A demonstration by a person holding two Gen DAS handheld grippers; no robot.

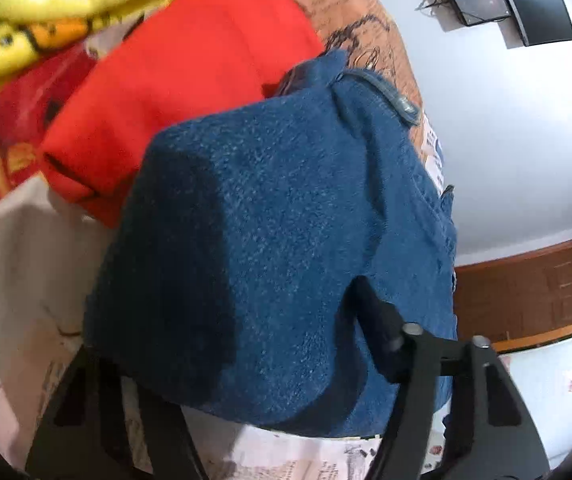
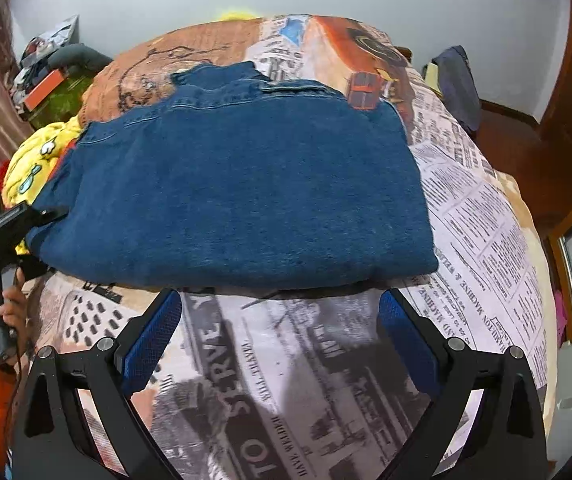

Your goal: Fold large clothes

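A blue denim garment (image 2: 238, 184) lies folded into a thick rectangle on the newspaper-print bedspread (image 2: 286, 360). My right gripper (image 2: 280, 312) is open and empty, its blue pads just short of the garment's near folded edge. In the left wrist view the same denim (image 1: 278, 240) fills the centre and drapes over my left gripper (image 1: 254, 360). Its fingers (image 1: 378, 320) stand wide apart with the cloth's corner between them; the left fingertip is hidden under the fabric. That gripper also shows at the garment's left edge in the right wrist view (image 2: 10, 224).
A folded red garment (image 1: 190, 80) and yellow cartoon-print clothes (image 1: 46, 12) lie beside the denim on its far left side. A cluttered side table (image 2: 50, 80) stands at the back left. The bed edge and wooden floor (image 2: 526, 152) are to the right.
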